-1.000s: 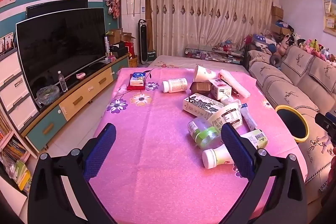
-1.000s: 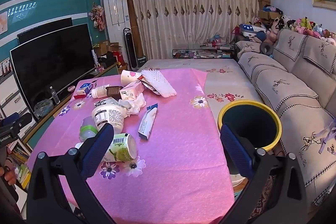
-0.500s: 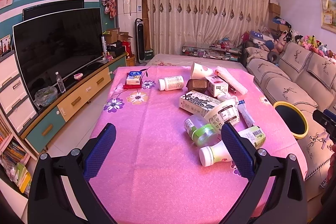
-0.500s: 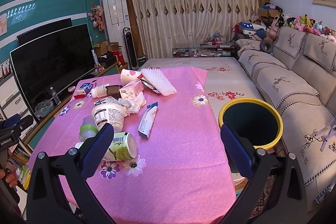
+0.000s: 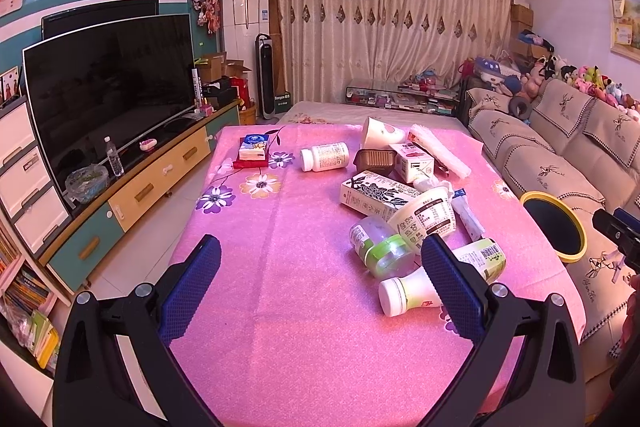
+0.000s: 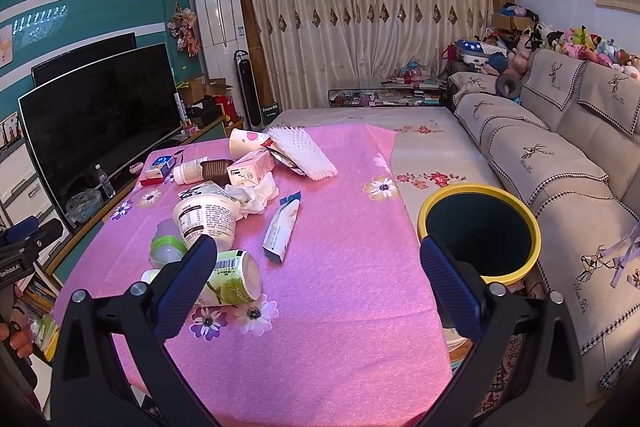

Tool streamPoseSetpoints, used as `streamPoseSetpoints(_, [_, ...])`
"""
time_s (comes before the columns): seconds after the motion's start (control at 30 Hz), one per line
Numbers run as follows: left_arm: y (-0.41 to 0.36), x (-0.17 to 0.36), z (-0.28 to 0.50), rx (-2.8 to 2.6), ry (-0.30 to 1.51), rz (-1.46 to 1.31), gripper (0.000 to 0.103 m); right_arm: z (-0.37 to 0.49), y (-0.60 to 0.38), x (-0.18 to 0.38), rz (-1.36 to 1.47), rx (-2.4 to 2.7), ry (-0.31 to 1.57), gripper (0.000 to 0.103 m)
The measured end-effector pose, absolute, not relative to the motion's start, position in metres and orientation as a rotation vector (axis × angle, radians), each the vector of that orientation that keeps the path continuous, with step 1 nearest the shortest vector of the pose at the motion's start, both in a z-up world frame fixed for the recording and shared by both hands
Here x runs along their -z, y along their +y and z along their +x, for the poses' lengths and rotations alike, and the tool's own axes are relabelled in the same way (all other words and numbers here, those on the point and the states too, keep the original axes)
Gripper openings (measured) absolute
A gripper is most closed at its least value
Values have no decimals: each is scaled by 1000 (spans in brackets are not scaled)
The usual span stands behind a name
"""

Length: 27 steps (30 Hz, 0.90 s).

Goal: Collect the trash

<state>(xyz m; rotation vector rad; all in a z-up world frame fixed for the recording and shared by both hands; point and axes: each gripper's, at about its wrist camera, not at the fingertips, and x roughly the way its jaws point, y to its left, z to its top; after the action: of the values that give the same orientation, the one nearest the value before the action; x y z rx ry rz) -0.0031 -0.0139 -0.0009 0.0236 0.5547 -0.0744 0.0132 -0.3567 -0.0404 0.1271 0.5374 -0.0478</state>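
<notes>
Left gripper [image 5: 320,267] hovers low over the near part of the pink tablecloth [image 5: 280,247], fingers spread wide, nothing between them. Bare cloth lies in the gap; the trash pile sits ahead and right. A white bottle with green label [image 5: 436,283] lies on its side, partly hidden behind the right finger [image 5: 452,287]. Just beyond it: a clear jar with green lid [image 5: 380,247], a yogurt tub [image 5: 428,217], a milk carton [image 5: 376,195]. A pill bottle [image 5: 325,156] lies farther back, apart from the pile.

Right gripper [image 6: 318,267] is held above the table's near right side, also wide open and holding nothing. The green can [image 6: 232,281] is half covered by its left finger [image 6: 186,285]; a tube [image 6: 282,229] lies on the cloth between the fingers, farther off. The yellow-rimmed bin [image 6: 480,193] stands off the table edge beside the sofa [image 6: 560,167], its near rim cut off by the right finger. Bin interior is dark; contents can't be made out.
</notes>
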Motion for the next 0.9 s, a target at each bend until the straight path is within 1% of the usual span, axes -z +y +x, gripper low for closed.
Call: streamPoseSetpoints(0.9, [-16, 5, -3, 80, 564, 27, 99, 19, -353, 47, 125, 41, 548, 97])
